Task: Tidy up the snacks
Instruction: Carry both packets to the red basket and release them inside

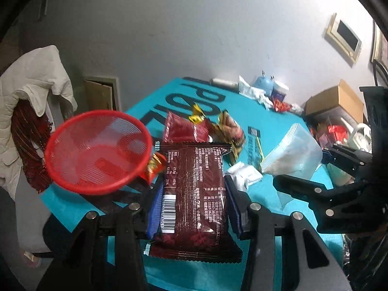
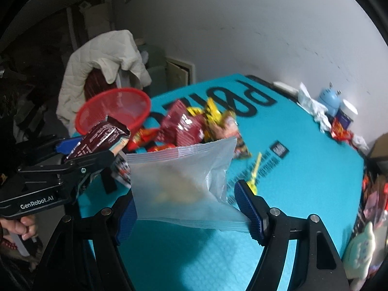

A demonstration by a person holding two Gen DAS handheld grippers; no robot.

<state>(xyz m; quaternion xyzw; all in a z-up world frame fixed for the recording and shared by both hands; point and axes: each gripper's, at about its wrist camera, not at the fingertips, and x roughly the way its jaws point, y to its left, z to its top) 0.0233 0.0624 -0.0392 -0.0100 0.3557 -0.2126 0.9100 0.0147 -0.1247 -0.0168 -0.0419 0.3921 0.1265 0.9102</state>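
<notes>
red basket [image 1: 97, 152] (empty), left gripper [image 1: 194, 194] clamping brown snack pack [image 1: 194, 194]

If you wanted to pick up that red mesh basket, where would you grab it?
Probably the rim of the red mesh basket, on the side nearest the snack pile: it is the one firm, thin edge, and the mesh bowl is wide. Come from above, one finger inside, one outside.

Both claws black plastic, silver screws, ribbed blue pads [image 2: 249, 212]; left claw [image 2: 89, 150] marked "GenRobot.AI".
</notes>
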